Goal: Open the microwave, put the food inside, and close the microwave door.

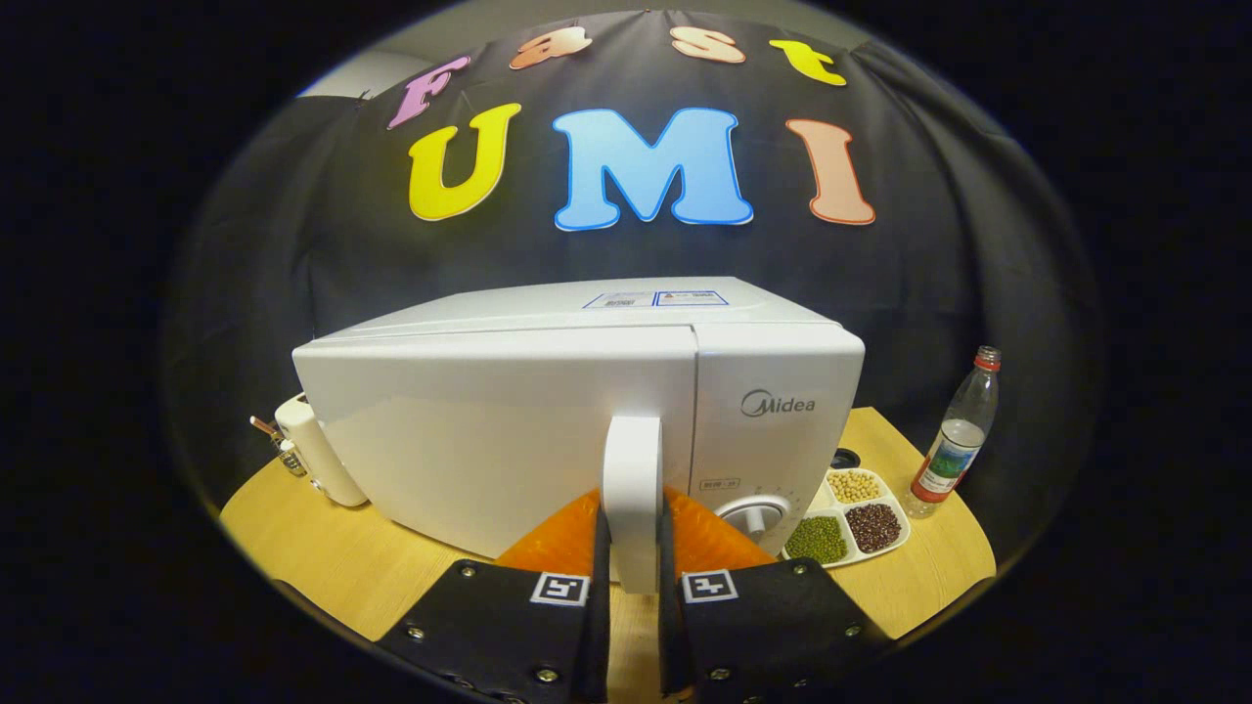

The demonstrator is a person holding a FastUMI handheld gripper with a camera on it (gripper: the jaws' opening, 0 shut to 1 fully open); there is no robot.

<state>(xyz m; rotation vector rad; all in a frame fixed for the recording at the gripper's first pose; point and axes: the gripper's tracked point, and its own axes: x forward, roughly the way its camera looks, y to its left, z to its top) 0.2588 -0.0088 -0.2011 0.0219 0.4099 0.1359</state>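
Observation:
A white microwave (pixel 509 430) stands on the round wooden table (pixel 323 557), its door facing me and flush with the control panel. The door's upright white handle (pixel 632 479) sits between my fingers (pixel 599 557), which press on it from both sides. My gripper (pixel 633 562) is shut on the handle. The food is a white divided tray (pixel 849 518) of yellow, green and dark red beans. It lies on the table just right of the microwave, beside the dial (pixel 755 515) and beyond my right finger.
A clear plastic bottle (pixel 957 440) with a red cap stands upright right of the bean tray, near the table's edge. A white cylindrical appliance (pixel 318 455) stands at the microwave's left rear corner. Bare tabletop lies left of my fingers.

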